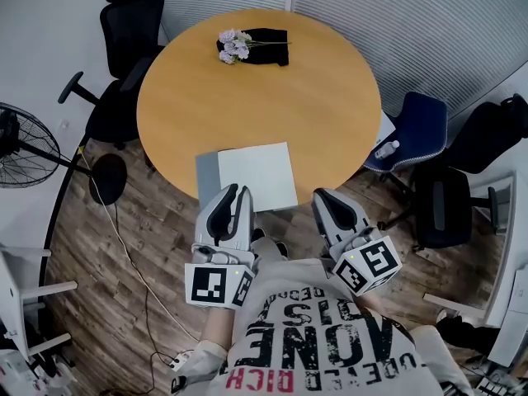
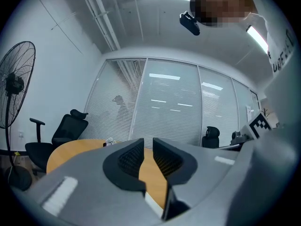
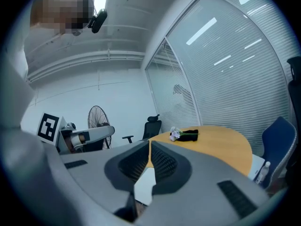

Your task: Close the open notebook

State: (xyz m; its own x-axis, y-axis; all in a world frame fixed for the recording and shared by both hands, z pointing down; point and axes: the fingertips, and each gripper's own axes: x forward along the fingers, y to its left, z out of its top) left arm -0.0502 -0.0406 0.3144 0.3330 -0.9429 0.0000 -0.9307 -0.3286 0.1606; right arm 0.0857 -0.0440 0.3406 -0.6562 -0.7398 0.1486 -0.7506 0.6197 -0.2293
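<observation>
Two grippers nearest, side by side at the near rim of the round wooden worktop (image 1: 256, 97).

To the left, the left gripper (image 1: 233, 190): fingers (image 2: 129, 159) slightly apart, a narrow gap at the tips, gripping nothing. Through that gap, a strip of wood and one white corner of the notebook (image 1: 257, 174). In the head view, tips above the notebook's near left corner; cannot tell whether touching.

To the right, the right gripper (image 1: 324, 195): fingers (image 3: 162, 161) with tips all but meeting, holding nothing. Sits just beside the notebook's near right corner.

Next out, the notebook itself. Lies flat at the worktop's near edge, between the two grippers, turned a little out of square. Shows a plain white rectangular face, with a narrow grey band along its left side.

Farther on, a bunch of pale purple flowers (image 1: 234, 45) against a black item (image 1: 268, 35) at the far side, well apart from the notebook.

Beyond the rim, a black office chair (image 1: 128, 23) and a fan (image 1: 21, 143) to the left, and a blue chair (image 1: 421, 126) to the right.
</observation>
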